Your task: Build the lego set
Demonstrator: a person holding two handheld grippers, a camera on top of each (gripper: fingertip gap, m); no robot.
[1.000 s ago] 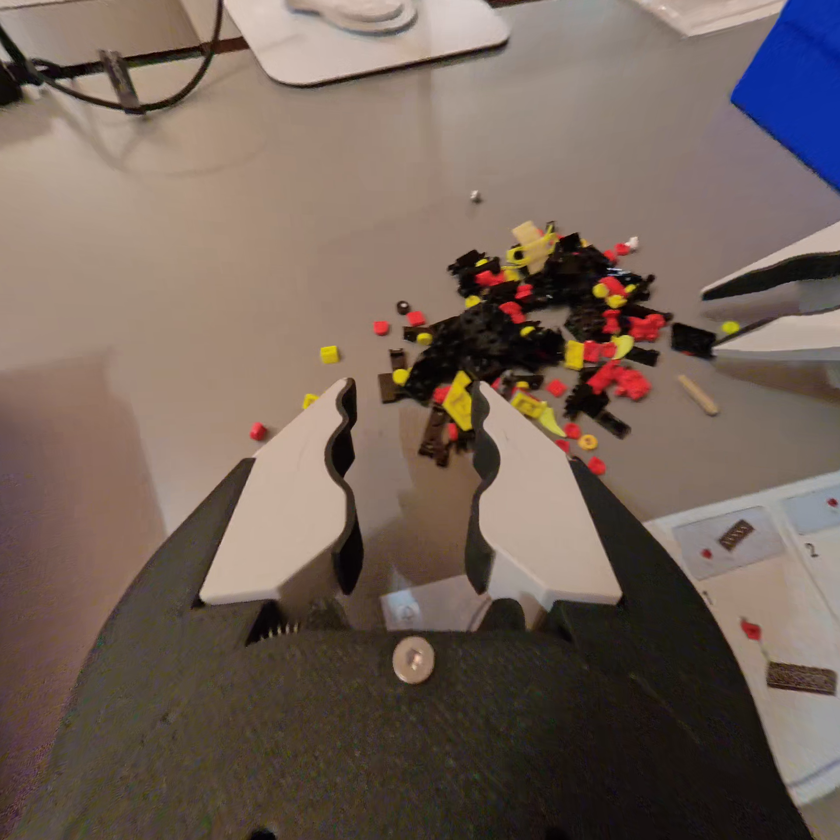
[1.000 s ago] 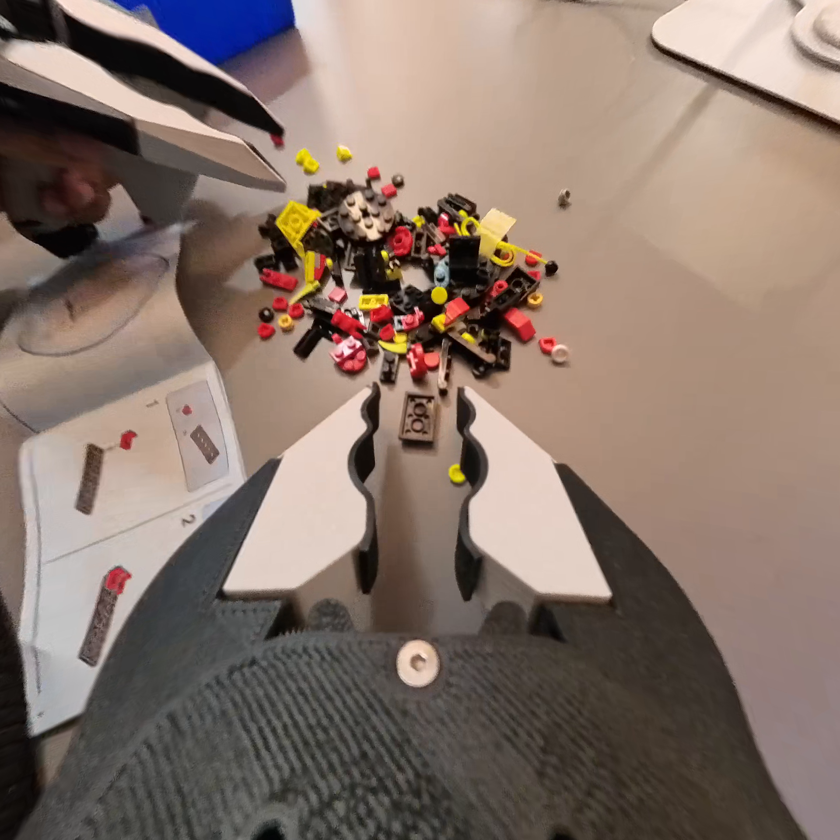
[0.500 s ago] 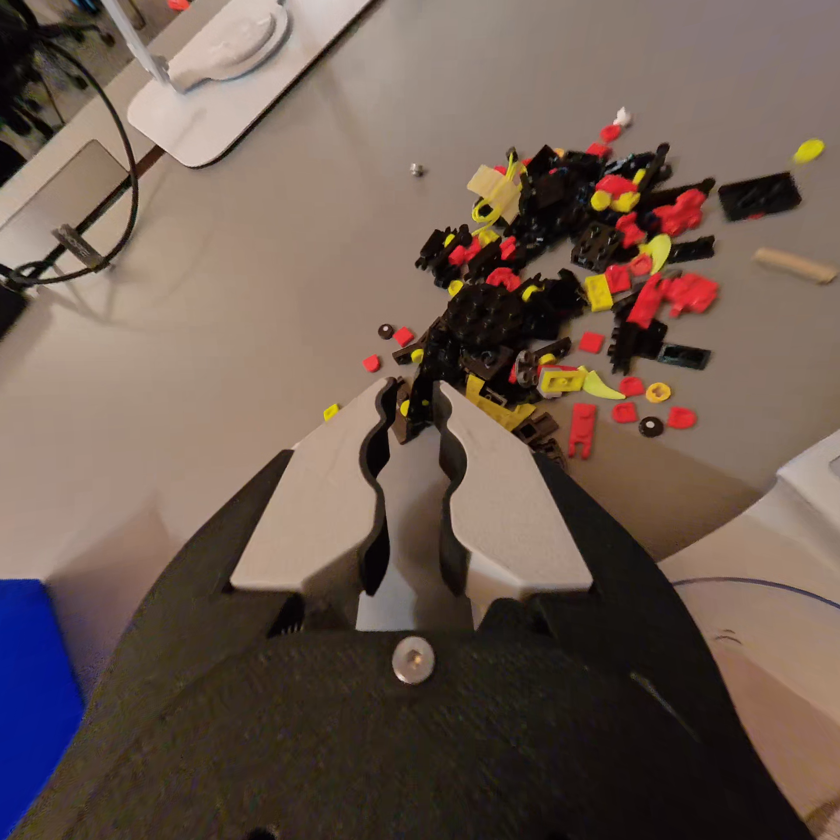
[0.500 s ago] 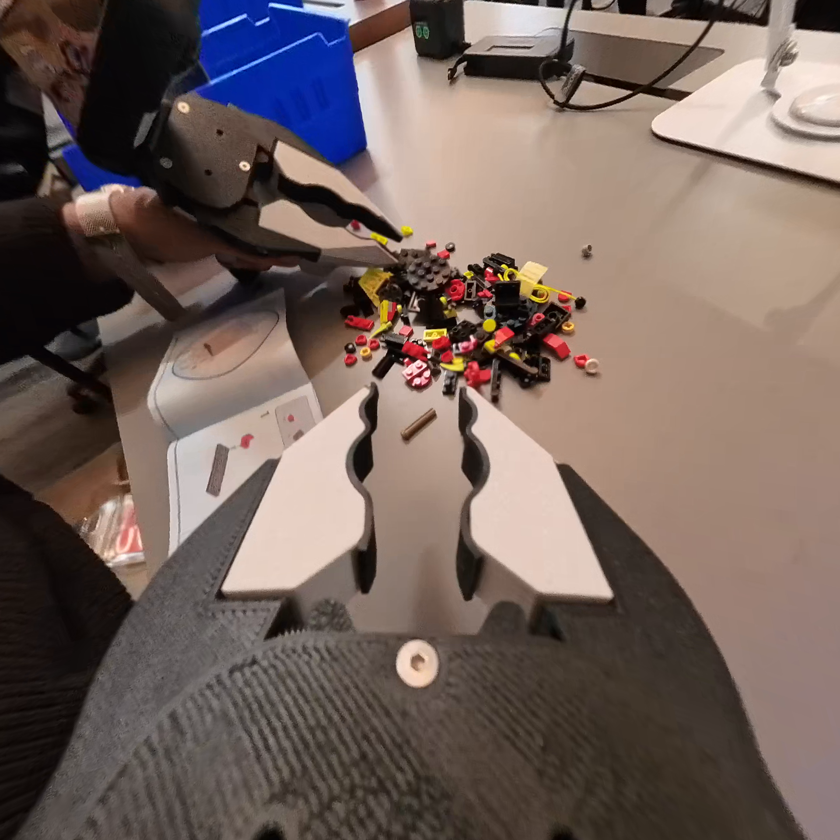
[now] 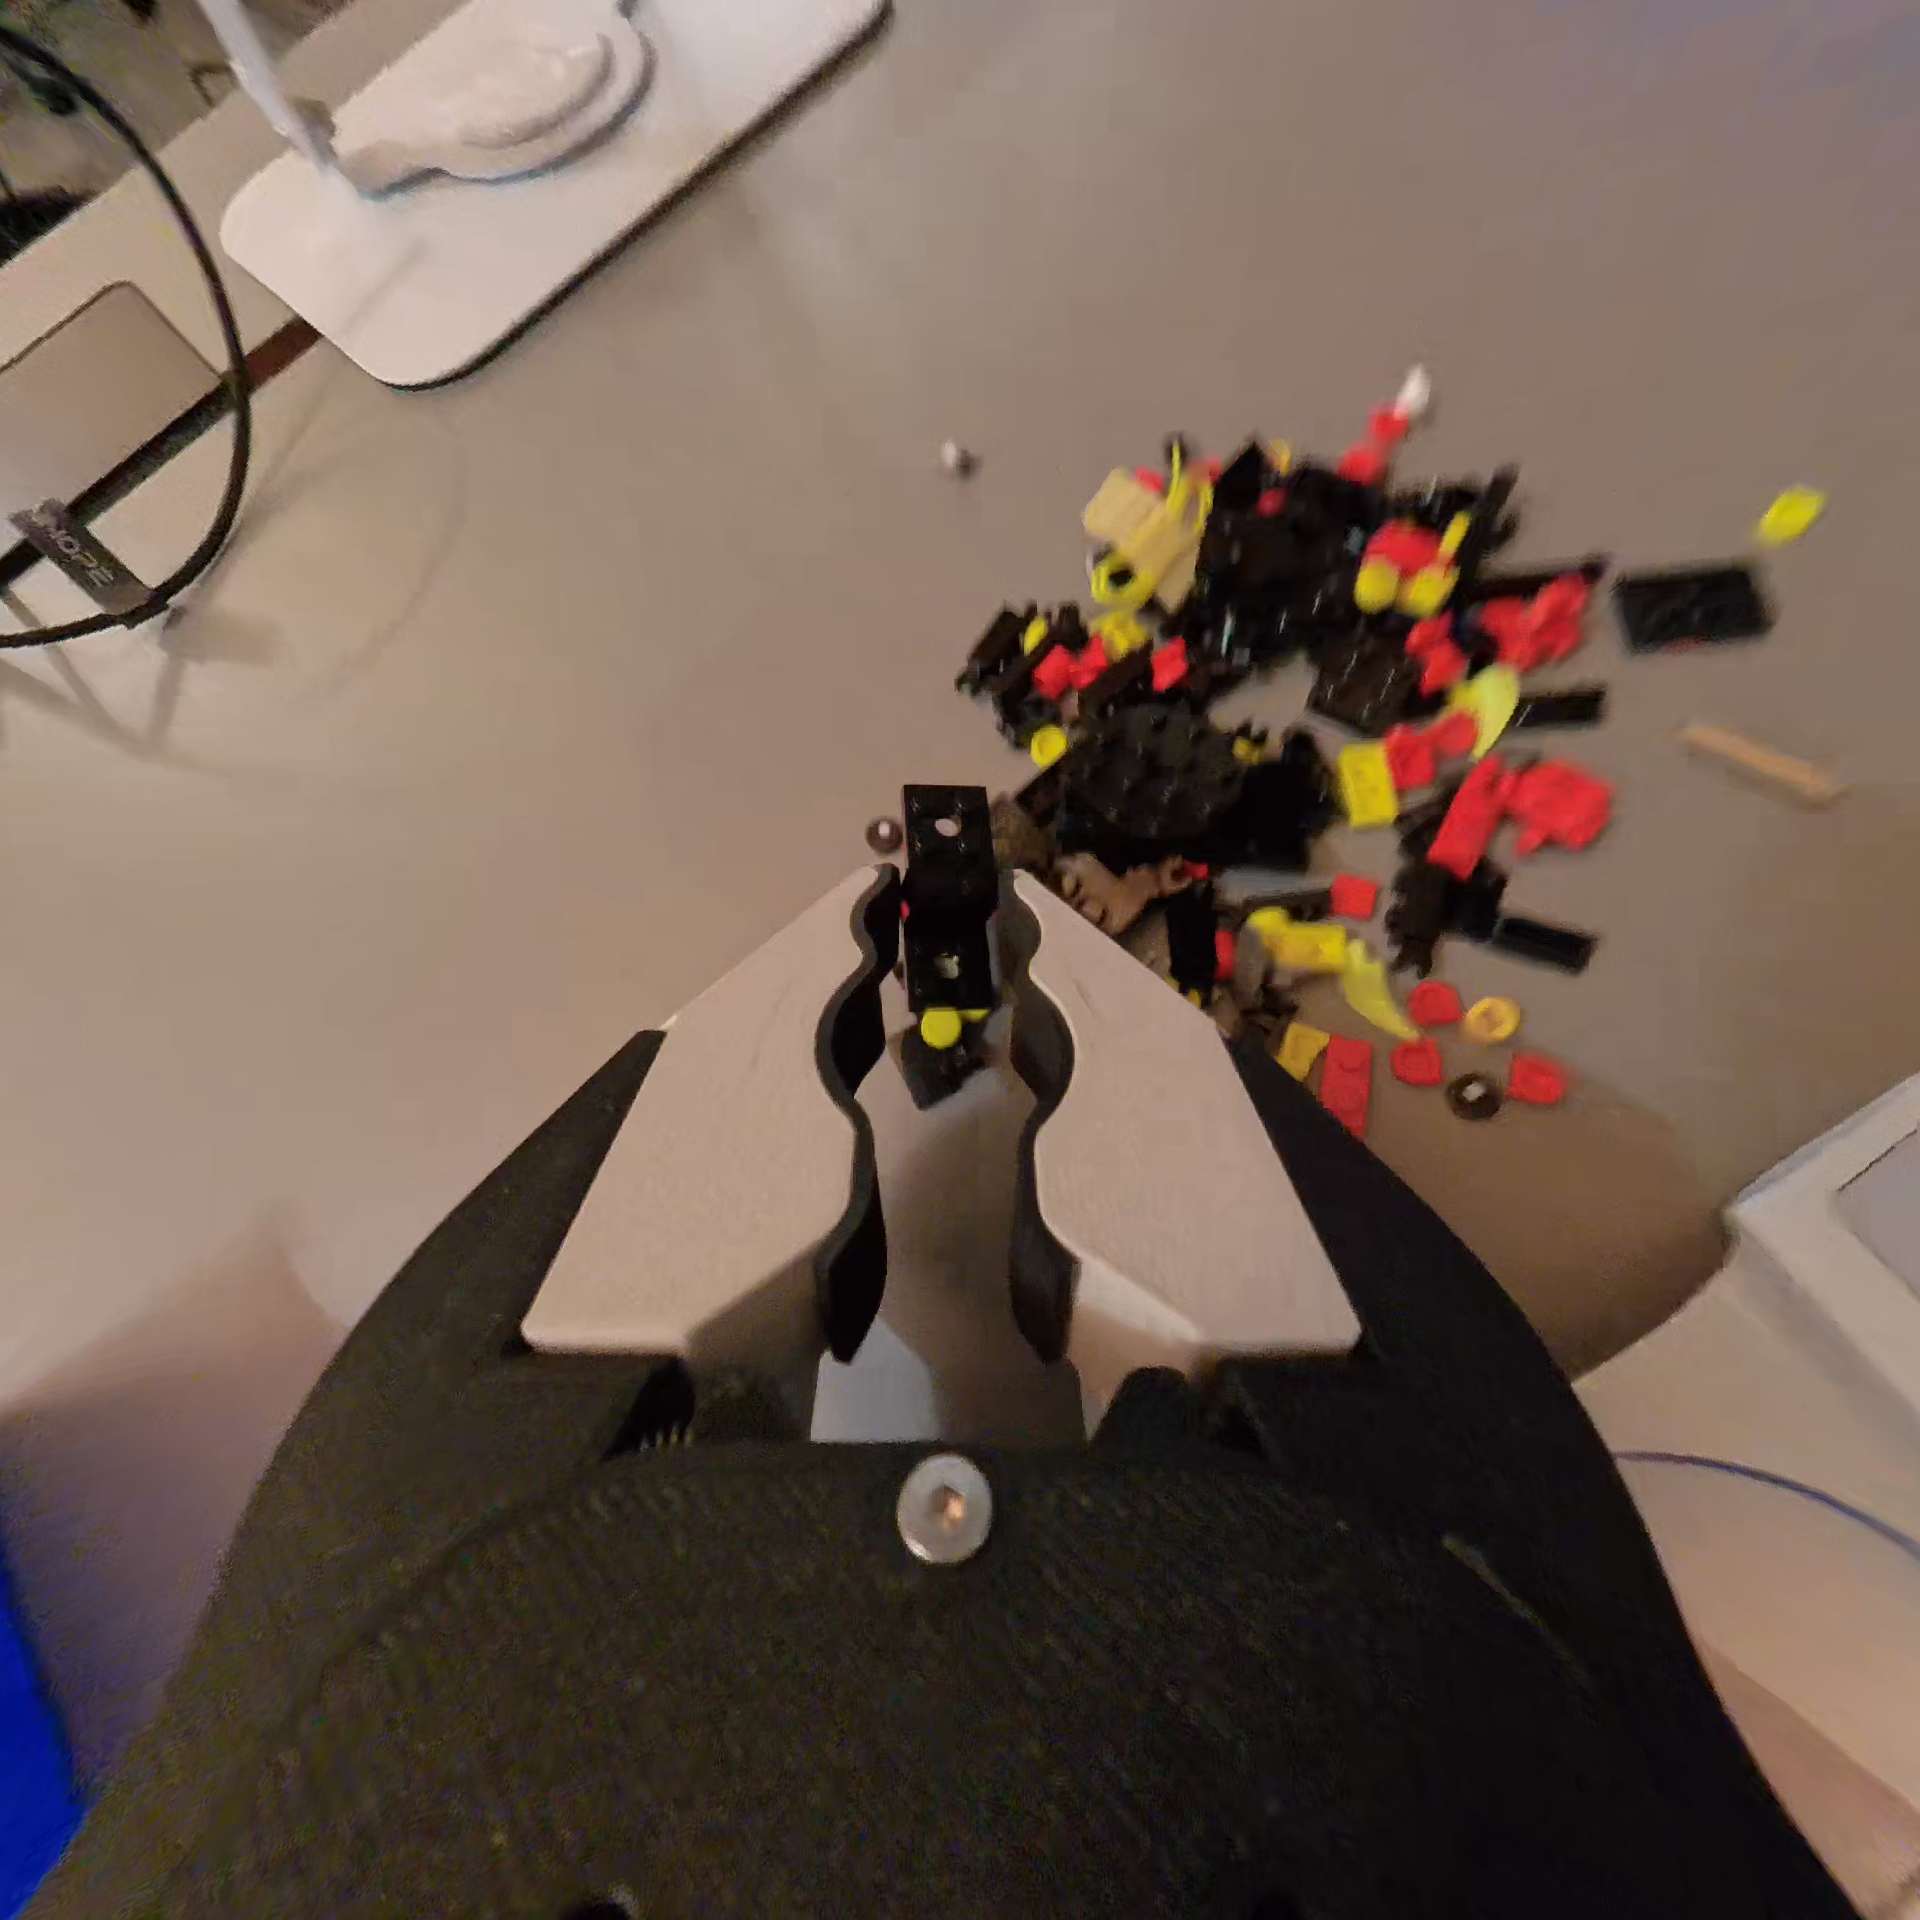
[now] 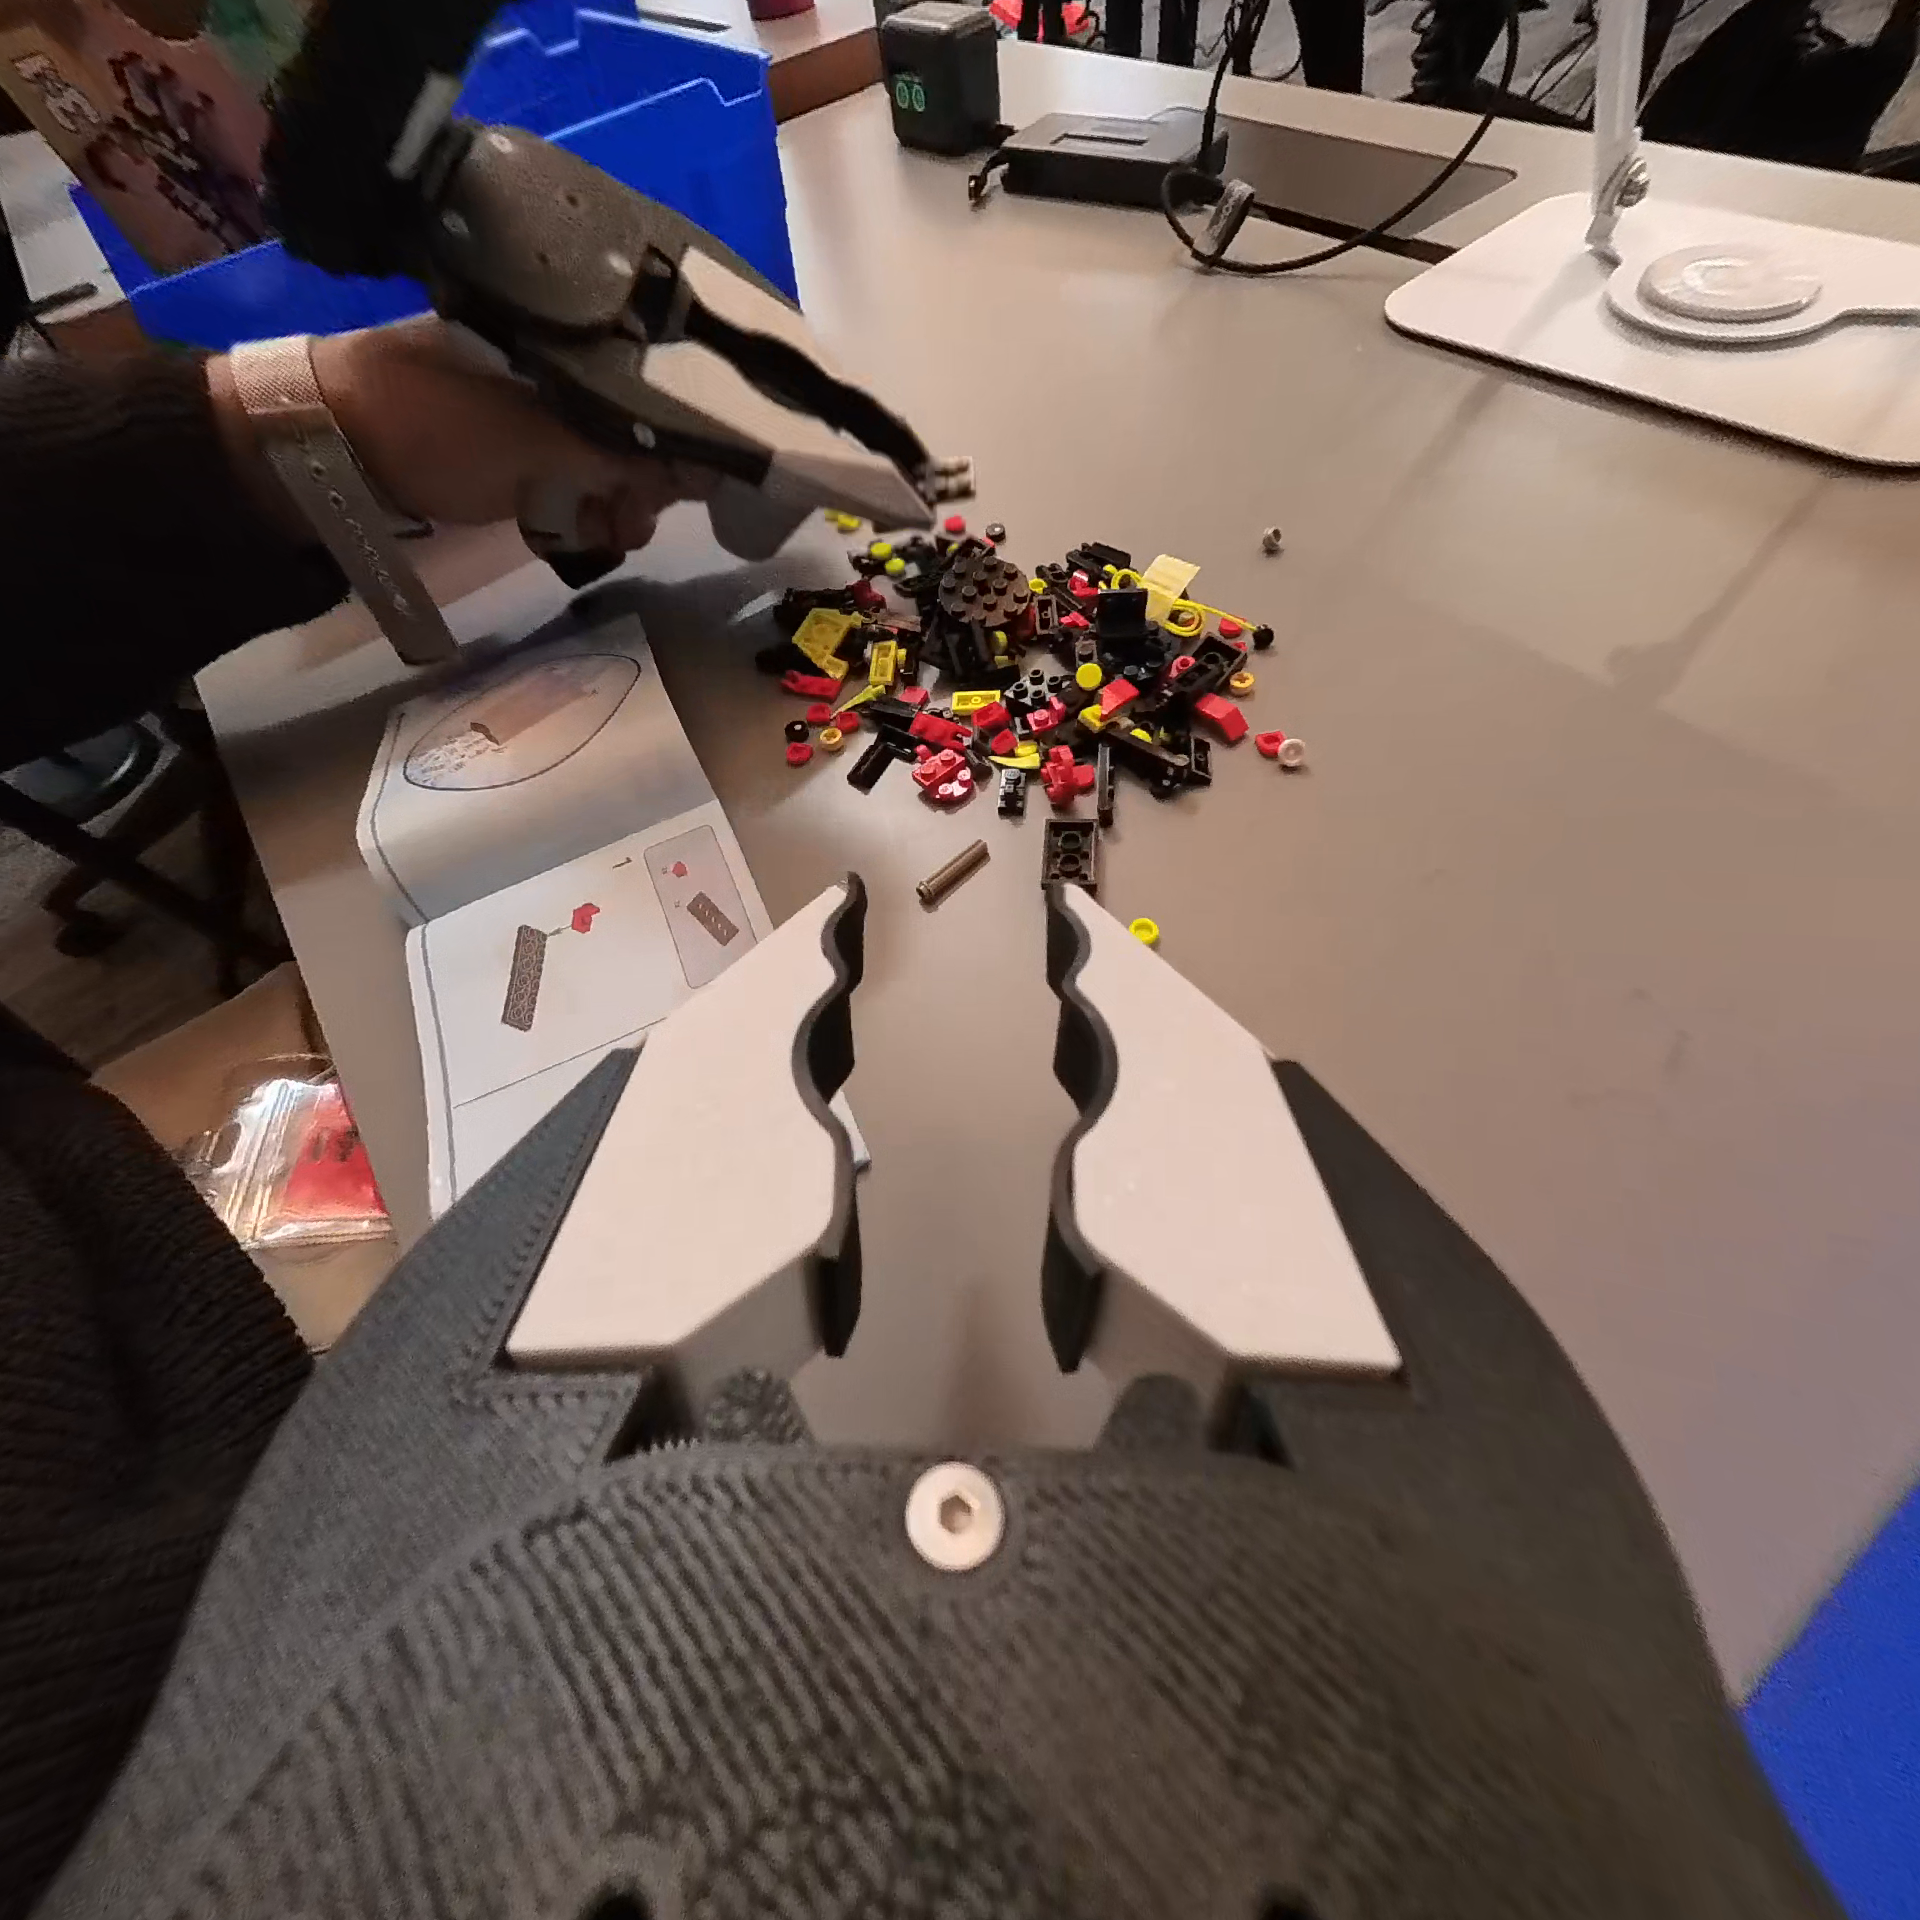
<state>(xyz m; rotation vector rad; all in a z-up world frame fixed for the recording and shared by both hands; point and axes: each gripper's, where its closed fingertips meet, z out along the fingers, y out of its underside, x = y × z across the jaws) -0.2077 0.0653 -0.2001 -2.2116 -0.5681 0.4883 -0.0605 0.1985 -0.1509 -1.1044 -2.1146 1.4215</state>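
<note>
A pile of small black, red and yellow lego pieces (image 5: 1299,748) lies on the grey table; it also shows in the right wrist view (image 6: 1039,665). My left gripper (image 5: 945,894) is shut on a dark lego plate (image 5: 945,831) that sticks out past its fingertips, at the pile's near left edge. In the right wrist view the left gripper (image 6: 914,488) holds that plate (image 6: 951,473) above the pile's far left side. My right gripper (image 6: 956,899) is open and empty, short of the pile. A brown pin (image 6: 951,873) and a dark plate (image 6: 1070,852) lie just beyond its fingertips.
An open instruction booklet (image 6: 582,935) lies left of the right gripper; its corner shows in the left wrist view (image 5: 1829,1247). A white stand base (image 6: 1714,312) (image 5: 540,177), cables (image 5: 208,416) and blue bins (image 6: 623,156) stand at the back. A plastic bag (image 6: 301,1164) lies near left. My right fingertips sit around 20 cm from my left ones.
My left gripper has closed on the dark plate at the pile's edge and lifted it. My right gripper has drawn back and up from the pile, still open.
</note>
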